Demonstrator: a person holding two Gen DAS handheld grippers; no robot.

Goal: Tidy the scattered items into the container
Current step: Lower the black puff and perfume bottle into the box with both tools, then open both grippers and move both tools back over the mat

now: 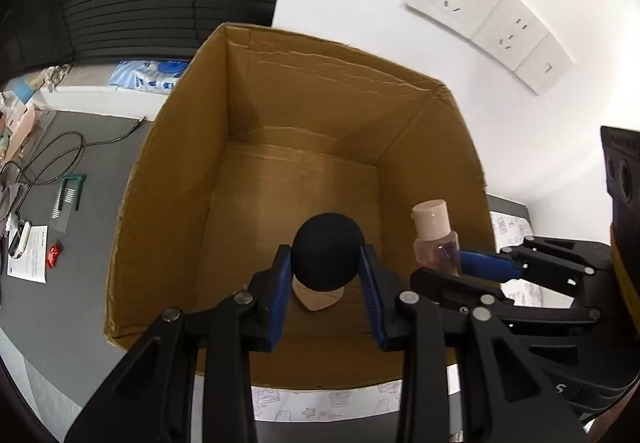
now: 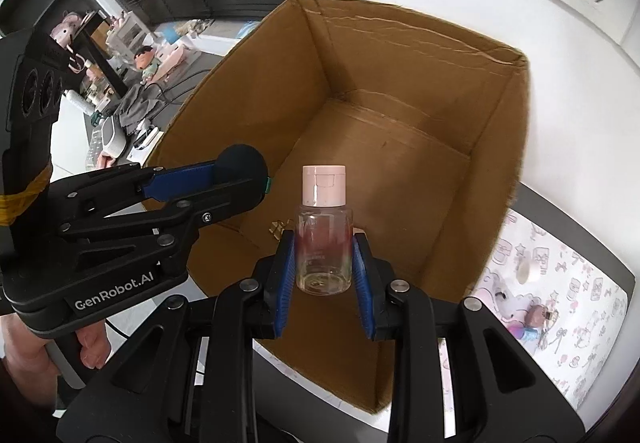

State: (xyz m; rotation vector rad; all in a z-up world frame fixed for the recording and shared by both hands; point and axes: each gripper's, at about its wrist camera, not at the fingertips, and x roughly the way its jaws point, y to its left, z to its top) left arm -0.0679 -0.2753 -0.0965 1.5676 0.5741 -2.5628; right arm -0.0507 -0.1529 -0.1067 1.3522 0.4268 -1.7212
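An open cardboard box (image 1: 172,171) stands against the white wall, its floor bare (image 2: 384,171). My left gripper (image 1: 326,255) is shut on a black round foam ball (image 1: 326,243) and holds it above the box's near side; a beige part shows under the ball. In the right wrist view the ball (image 2: 240,165) sits in the left gripper (image 2: 236,175) over the box's left wall. My right gripper (image 2: 323,243) is shut on a small clear bottle (image 2: 324,243) with a pink cap, upright above the box. That bottle (image 1: 436,239) appears to the ball's right.
A patterned mat (image 2: 580,323) right of the box carries a tape roll (image 2: 528,269) and small trinkets (image 2: 536,319). Left of the box lie a green comb (image 1: 70,195), a black cable (image 1: 60,159), a red wrapper (image 1: 54,257) and paper (image 1: 30,255). Wall sockets (image 1: 492,15) are behind.
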